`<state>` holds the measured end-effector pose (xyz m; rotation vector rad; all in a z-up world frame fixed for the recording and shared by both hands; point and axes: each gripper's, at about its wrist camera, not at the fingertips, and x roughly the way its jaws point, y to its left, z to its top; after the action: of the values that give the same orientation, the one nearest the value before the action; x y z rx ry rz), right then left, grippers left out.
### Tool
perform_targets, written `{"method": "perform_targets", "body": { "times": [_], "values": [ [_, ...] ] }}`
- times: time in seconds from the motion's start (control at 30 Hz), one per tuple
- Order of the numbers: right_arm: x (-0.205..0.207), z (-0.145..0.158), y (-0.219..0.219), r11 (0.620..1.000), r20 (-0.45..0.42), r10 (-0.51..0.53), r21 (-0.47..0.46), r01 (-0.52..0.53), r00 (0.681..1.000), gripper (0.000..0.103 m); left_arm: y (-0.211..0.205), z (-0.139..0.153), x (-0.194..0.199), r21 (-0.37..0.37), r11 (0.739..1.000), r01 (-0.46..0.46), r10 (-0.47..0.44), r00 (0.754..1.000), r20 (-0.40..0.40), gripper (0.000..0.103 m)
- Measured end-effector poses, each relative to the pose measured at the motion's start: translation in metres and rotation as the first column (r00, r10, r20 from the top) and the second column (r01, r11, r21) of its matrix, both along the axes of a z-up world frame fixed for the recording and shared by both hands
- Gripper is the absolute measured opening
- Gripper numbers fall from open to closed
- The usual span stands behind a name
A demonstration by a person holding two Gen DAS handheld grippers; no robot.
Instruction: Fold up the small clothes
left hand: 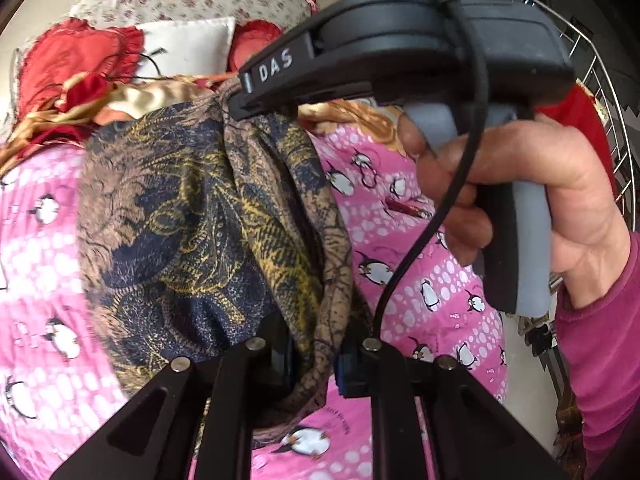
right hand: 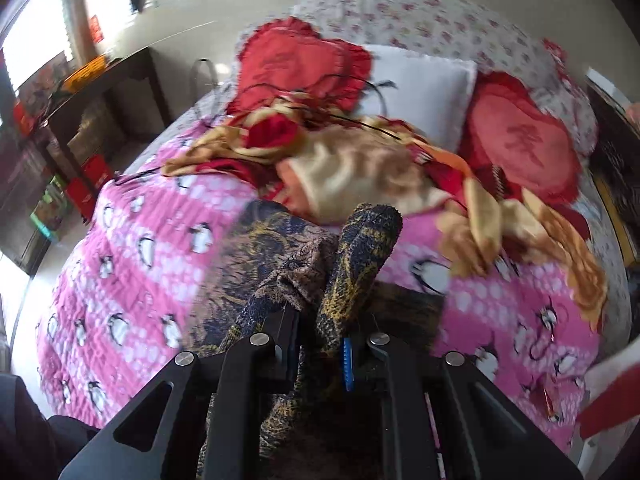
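Note:
A brown, navy and gold patterned cloth (left hand: 200, 220) hangs in the air over a bed with a pink penguin cover (left hand: 400, 240). My left gripper (left hand: 316, 364) is shut on the cloth's lower edge. My right gripper (left hand: 240, 108), seen from the left wrist with a hand on its handle, is shut on the cloth's upper corner. In the right wrist view the right gripper (right hand: 320, 344) pinches a bunched part of the same cloth (right hand: 356, 256), which stands up between the jaws.
Red heart-shaped cushions (right hand: 304, 64), a white pillow (right hand: 424, 92) and a heap of red and gold clothes (right hand: 360, 168) lie at the bed's head. A dark side table (right hand: 92, 92) stands left of the bed. A metal wire rack (left hand: 600, 80) stands to the right.

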<state>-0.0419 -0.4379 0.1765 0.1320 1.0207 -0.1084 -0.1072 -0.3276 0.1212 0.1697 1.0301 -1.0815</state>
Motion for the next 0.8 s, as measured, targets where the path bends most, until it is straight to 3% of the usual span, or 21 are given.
{"method": "perform_targets", "body": {
  "times": [0.17,0.23,0.27,0.3,0.33,0.47,0.63,0.7,0.77,0.8],
  "values": [
    [-0.010,-0.043,-0.036,0.995,-0.041,-0.093,0.039,0.095,0.995,0.012,-0.026,-0.022,-0.008,0.041,0.999,0.020,-0.020,1.000,0.000,0.017],
    [-0.015,-0.056,-0.043,0.991,-0.040,-0.122,0.053,0.124,0.992,0.016,-0.030,-0.028,-0.007,0.055,0.998,0.027,-0.026,1.000,-0.018,0.038],
    [-0.019,-0.060,-0.047,0.988,-0.036,-0.143,0.058,0.145,0.989,0.019,-0.031,-0.029,-0.009,0.056,0.998,0.033,-0.031,0.999,-0.032,0.057],
    [-0.025,-0.059,-0.050,0.984,-0.025,-0.162,0.076,0.163,0.987,0.024,-0.027,-0.026,-0.008,0.042,0.998,0.036,-0.034,0.999,-0.041,0.064],
    [-0.030,-0.057,-0.054,0.979,-0.013,-0.177,0.096,0.177,0.984,0.029,-0.020,-0.021,-0.008,0.020,0.999,0.038,-0.037,0.998,-0.041,0.066],
    [-0.065,-0.034,-0.056,0.968,0.042,-0.222,0.128,0.215,0.974,0.032,0.017,0.001,0.000,-0.023,1.000,0.017,-0.016,0.999,0.033,0.078],
    [-0.109,-0.025,-0.028,0.970,0.072,-0.168,0.187,0.152,0.983,0.037,0.047,-0.007,0.015,0.057,0.994,-0.098,0.090,0.987,0.131,0.080],
    [-0.119,-0.035,-0.013,0.974,0.042,-0.152,0.178,0.142,0.988,0.037,0.054,-0.020,0.019,0.112,0.983,-0.145,0.125,0.977,0.173,0.080],
    [-0.125,-0.054,-0.003,0.975,-0.026,-0.157,0.153,0.159,0.987,0.037,0.059,-0.036,0.022,0.141,0.977,-0.159,0.137,0.978,0.155,0.080],
    [-0.127,-0.066,0.000,0.975,-0.065,-0.163,0.139,0.171,0.984,0.032,0.061,-0.043,0.024,0.158,0.973,-0.166,0.144,0.980,0.139,0.080]
  ]
}}
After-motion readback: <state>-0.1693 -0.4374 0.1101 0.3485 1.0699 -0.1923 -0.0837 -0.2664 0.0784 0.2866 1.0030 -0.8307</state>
